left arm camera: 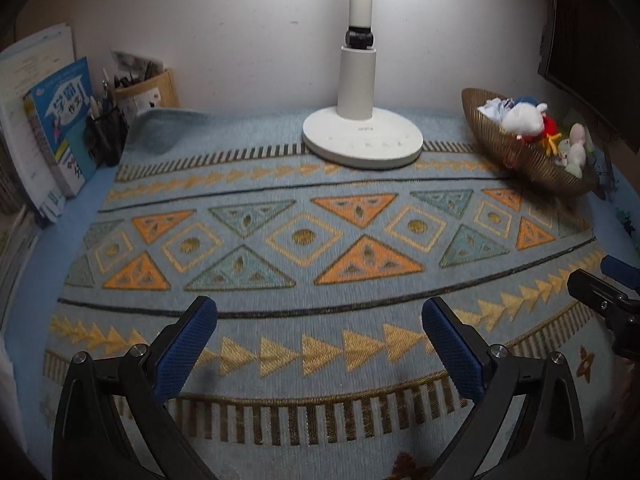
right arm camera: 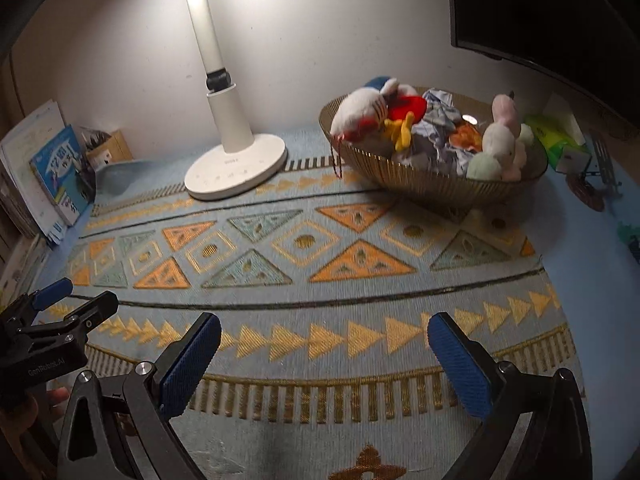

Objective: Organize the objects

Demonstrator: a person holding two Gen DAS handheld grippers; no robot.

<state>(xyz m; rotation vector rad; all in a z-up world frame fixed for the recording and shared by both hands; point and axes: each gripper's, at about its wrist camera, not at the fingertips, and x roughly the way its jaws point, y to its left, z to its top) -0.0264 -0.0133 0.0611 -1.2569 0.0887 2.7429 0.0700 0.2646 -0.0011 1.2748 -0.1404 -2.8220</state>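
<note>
A gold wire basket point(right arm camera: 440, 184) sits at the back right of the patterned mat point(right arm camera: 304, 280), filled with plush toys point(right arm camera: 360, 114), crumpled cloth point(right arm camera: 440, 128) and a pale bunny toy point(right arm camera: 500, 136). The left wrist view has the same basket point(left arm camera: 520, 160) at far right. My left gripper point(left arm camera: 320, 320) hovers open over the mat's near edge, nothing between its blue pads. My right gripper point(right arm camera: 324, 336) is open too, empty, well short of the basket. Each gripper appears at the edge of the other's view.
A white desk lamp base point(left arm camera: 362, 144) stands at the back centre. Books point(left arm camera: 60, 120) and a pen holder point(left arm camera: 106, 136) line the left wall. A dark monitor point(right arm camera: 560, 20) hangs upper right, with a green tissue pack point(right arm camera: 556, 140) beyond the basket.
</note>
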